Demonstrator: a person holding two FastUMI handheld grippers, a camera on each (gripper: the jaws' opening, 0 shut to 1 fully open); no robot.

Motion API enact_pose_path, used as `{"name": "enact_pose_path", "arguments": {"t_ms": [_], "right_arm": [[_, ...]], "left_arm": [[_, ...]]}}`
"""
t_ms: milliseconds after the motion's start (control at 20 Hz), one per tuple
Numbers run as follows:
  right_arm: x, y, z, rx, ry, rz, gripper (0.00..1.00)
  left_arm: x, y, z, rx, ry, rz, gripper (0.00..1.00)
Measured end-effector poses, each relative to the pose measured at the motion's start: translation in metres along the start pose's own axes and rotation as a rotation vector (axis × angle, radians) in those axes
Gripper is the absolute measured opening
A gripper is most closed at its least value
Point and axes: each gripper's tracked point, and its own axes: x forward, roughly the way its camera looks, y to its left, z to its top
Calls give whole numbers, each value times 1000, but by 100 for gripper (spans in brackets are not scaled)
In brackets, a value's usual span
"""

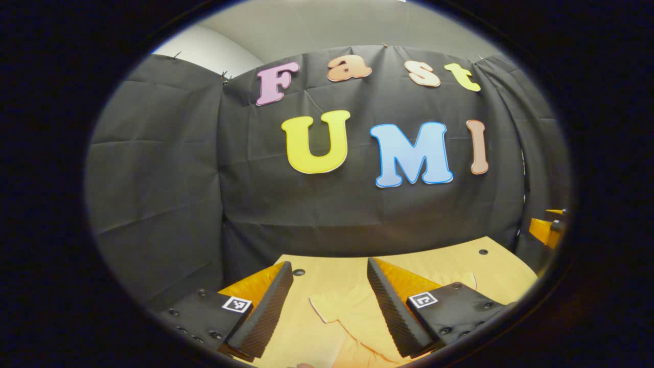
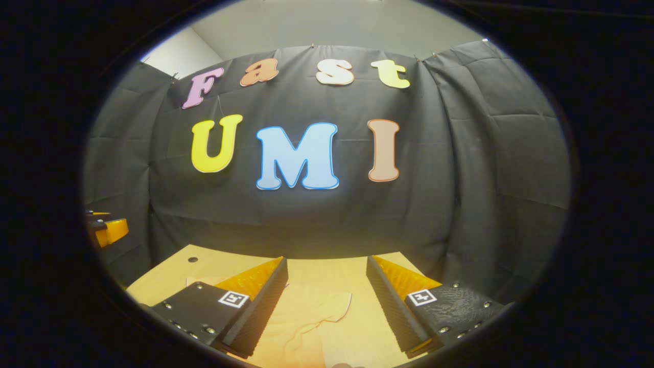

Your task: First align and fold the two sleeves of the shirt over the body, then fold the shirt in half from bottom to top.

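Shirt (image 1: 352,312) fabric, pale yellow and close in tone to the wooden table (image 1: 490,266), lies flat on the tabletop below both grippers. In the left gripper view a sleeve end shows between and just beyond the fingers; in the right gripper view another sleeve (image 2: 317,309) lies in the same way.

The left gripper (image 1: 327,306) hangs above the cloth with its fingers spread wide and nothing between them. The right gripper (image 2: 327,304) is likewise spread apart and empty. Neither touches the fabric, so the sleeve folds appear not yet begun.

The chief risk is likely a poor pinch. Because the cloth nearly matches the table, a sleeve edge is easy to misjudge, and the fingers could close on air or catch only a thin lip that slips free mid-fold. Biting too deep could gather the body layer underneath and drag the whole shirt askew. If the two hands lift unevenly, the sleeves may land crooked and spoil the later bottom-to-top fold.
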Motion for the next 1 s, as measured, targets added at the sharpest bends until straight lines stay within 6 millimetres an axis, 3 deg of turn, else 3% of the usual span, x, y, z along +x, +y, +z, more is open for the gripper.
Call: {"name": "enact_pose_path", "arguments": {"t_ms": [250, 450, 600, 1000], "right_arm": [[1, -2, -12, -4, 32, -4, 96], [18, -9, -34, -9, 102, -11, 96], [41, -14, -58, 3, 182, -2, 97], [127, -27, -158, 27, 479, 0, 98]], "left_arm": [[1, -1, -2, -5, 4, -8, 99], [3, -1, 0, 2, -1, -10, 100], [4, 1, -2, 2, 3, -7, 100], [2, 18, -4, 10, 21, 43, 99]]}}
